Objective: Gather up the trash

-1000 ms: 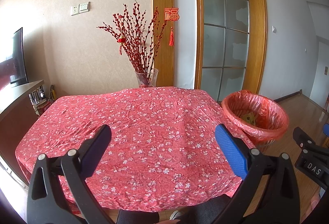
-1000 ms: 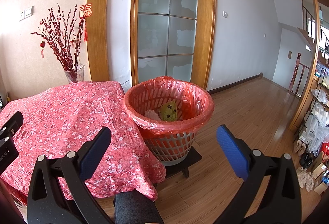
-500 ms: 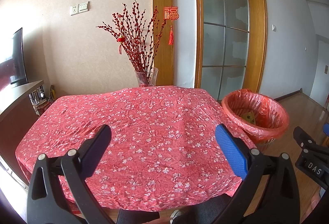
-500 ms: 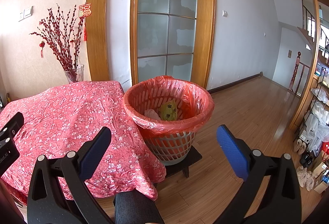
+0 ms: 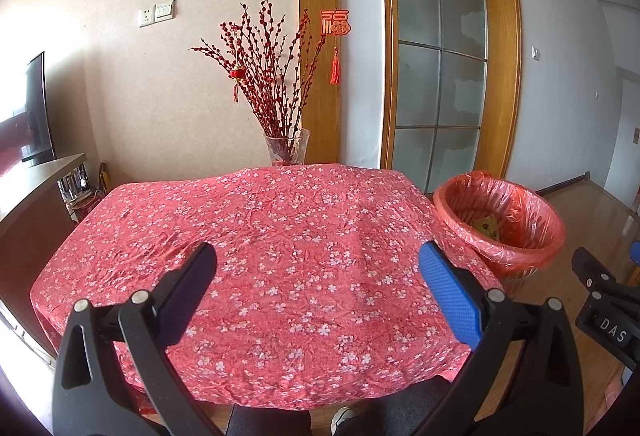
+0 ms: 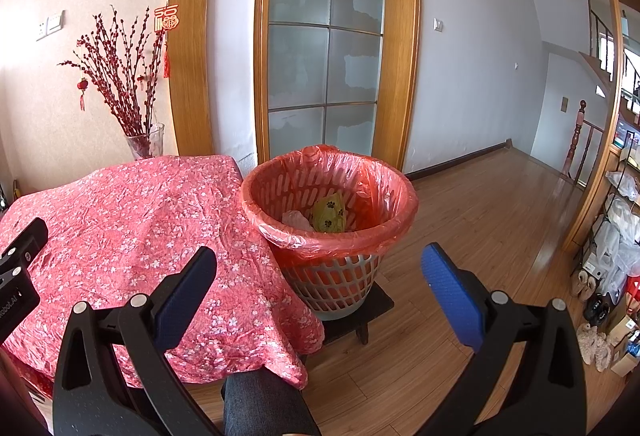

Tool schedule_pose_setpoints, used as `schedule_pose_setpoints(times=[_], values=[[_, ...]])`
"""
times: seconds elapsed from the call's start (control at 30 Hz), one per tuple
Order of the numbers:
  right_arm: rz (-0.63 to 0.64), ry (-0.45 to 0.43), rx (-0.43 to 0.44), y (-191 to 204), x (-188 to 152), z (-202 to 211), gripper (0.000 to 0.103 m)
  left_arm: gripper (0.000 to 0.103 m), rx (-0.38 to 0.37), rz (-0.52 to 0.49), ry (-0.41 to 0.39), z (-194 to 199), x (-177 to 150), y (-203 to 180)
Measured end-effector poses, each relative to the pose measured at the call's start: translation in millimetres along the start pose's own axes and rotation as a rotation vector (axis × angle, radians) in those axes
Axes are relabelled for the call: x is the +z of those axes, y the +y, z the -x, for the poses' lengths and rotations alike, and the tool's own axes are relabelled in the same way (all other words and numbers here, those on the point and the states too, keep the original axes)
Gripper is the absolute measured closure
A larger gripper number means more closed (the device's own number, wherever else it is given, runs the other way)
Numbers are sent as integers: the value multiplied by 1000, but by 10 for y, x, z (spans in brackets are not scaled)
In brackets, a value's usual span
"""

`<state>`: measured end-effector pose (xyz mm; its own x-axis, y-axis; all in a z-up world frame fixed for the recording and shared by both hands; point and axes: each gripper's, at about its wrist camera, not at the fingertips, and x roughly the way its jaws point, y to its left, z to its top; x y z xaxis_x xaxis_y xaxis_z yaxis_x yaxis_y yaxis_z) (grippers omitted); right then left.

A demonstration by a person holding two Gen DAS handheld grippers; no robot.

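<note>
A white lattice bin with a red liner (image 6: pixel 332 196) stands on a low dark stool right of the table; it also shows in the left wrist view (image 5: pixel 500 224). Inside lie a yellow-green paw-print wrapper (image 6: pixel 329 214) and a pale crumpled piece (image 6: pixel 294 218). My left gripper (image 5: pixel 316 270) is open and empty above the near half of the table with its red floral cloth (image 5: pixel 256 236). My right gripper (image 6: pixel 318 272) is open and empty, in front of and above the bin. No trash shows on the cloth.
A glass vase of red branches (image 5: pixel 286 152) stands at the table's far edge. A TV cabinet (image 5: pixel 32 192) is on the left. Wood floor (image 6: pixel 480 220) runs right to racks of bags and shoes (image 6: pixel 616 256). The person's leg (image 6: pixel 256 404) is below.
Both grippers have barely shifted; the views sit slightly differently. Both stay open and empty.
</note>
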<state>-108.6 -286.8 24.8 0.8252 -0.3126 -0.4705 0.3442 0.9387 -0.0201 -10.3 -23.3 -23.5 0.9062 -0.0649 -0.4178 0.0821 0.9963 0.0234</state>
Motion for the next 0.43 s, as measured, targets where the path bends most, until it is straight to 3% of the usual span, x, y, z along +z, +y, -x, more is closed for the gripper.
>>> schedule_pose_setpoints(times=[0.43], values=[[0,1,1,3,-7,9,2,4,-3,1,8,-18,-21,5]])
